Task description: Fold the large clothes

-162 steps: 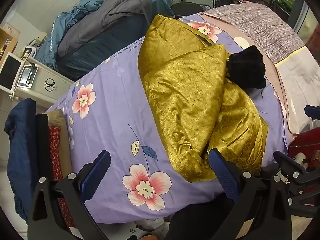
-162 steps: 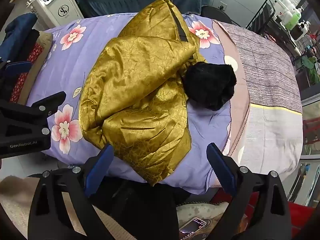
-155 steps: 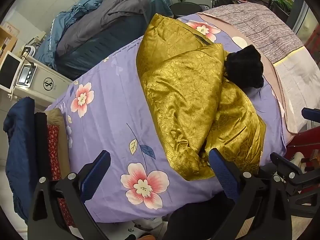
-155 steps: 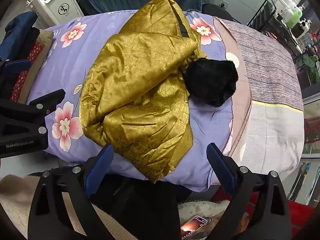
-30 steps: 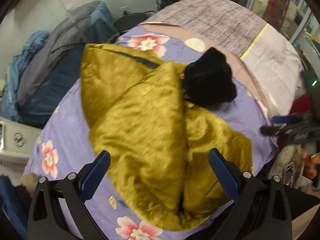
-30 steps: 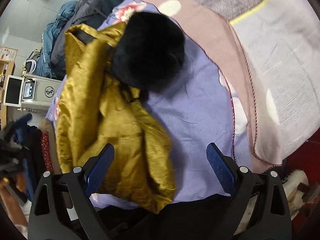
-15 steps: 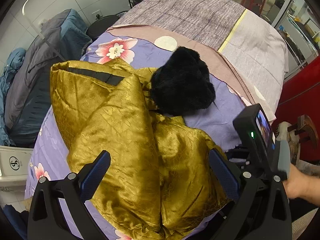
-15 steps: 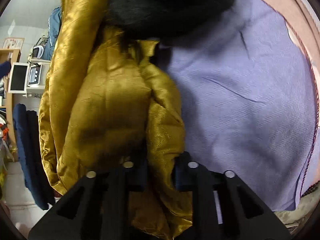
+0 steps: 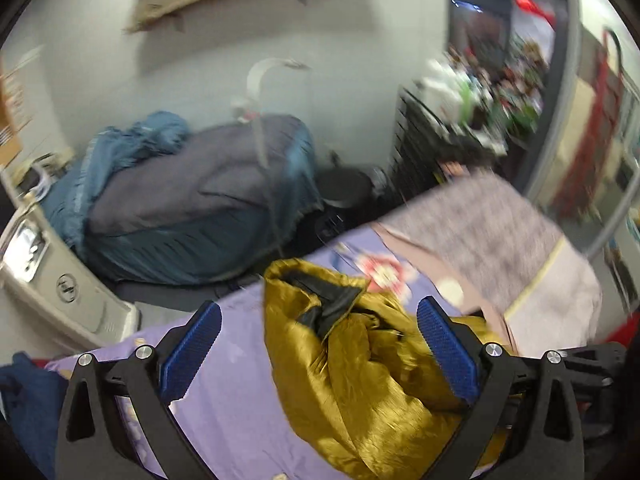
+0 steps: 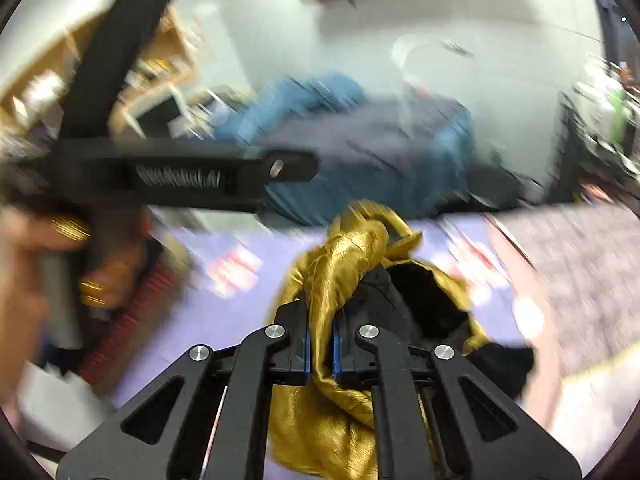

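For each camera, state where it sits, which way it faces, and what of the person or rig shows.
Left wrist: on the left gripper, facing over its open fingers at the gold jacket on the purple floral sheet.
Right wrist: on the right gripper, shut on the gold jacket; the left gripper and a hand show.
Shared: jacket, sheet, blue bedding pile.

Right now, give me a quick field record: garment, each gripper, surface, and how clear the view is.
garment: gold jacket with black lining, bunched, partly lifted off the bed
right gripper: shut on a gathered fold of the jacket
left gripper: open, nothing between its blue pads; the jacket lies beyond them
surface: purple floral sheet on the bed, grey blanket on its far part
background: blue-grey bedding pile behind the bed
view: both cameras motion-blurred; fine detail unreadable
fold status: not yet folded
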The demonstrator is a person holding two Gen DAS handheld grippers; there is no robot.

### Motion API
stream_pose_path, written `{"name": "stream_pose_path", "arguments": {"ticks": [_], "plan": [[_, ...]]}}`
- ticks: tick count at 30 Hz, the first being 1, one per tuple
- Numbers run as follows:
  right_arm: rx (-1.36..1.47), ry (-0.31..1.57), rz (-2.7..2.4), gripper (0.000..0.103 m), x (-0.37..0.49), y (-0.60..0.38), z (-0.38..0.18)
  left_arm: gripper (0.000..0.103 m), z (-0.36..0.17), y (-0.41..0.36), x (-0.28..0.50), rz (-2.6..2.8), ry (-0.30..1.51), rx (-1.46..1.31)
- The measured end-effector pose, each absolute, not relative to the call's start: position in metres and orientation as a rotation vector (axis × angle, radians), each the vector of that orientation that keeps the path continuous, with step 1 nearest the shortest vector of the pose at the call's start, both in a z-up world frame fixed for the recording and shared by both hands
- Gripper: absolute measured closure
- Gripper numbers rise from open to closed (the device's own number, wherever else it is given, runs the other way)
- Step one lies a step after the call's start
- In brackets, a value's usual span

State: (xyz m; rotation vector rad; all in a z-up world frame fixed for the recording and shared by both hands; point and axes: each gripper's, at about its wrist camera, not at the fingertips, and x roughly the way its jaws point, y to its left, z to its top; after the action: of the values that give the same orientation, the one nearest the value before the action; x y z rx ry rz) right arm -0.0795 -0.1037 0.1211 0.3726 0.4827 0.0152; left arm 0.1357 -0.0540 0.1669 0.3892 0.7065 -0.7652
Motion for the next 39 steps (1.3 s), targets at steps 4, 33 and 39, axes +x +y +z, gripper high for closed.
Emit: {"name": "stream_pose_path", "arguments": {"ticks": [4,33,39], "plan": [[0.374,0.342,0.411,0.096,-0.123,-0.064,0.189,0.007,0.204,0.002,0.153,-0.699,0.694,0.301],[0.775,0.81,-0.172,0.095,-0.215,-0.082,-0.037,0.043,-0.189,-0.274,0.103,-0.858,1.13,1.122],[0.788,0.787,-0.276,0.095,-0.23,-0.09,-0.037,0.094,-0.162,-0.258,0.131,-0.885,1.255,0.836]]}}
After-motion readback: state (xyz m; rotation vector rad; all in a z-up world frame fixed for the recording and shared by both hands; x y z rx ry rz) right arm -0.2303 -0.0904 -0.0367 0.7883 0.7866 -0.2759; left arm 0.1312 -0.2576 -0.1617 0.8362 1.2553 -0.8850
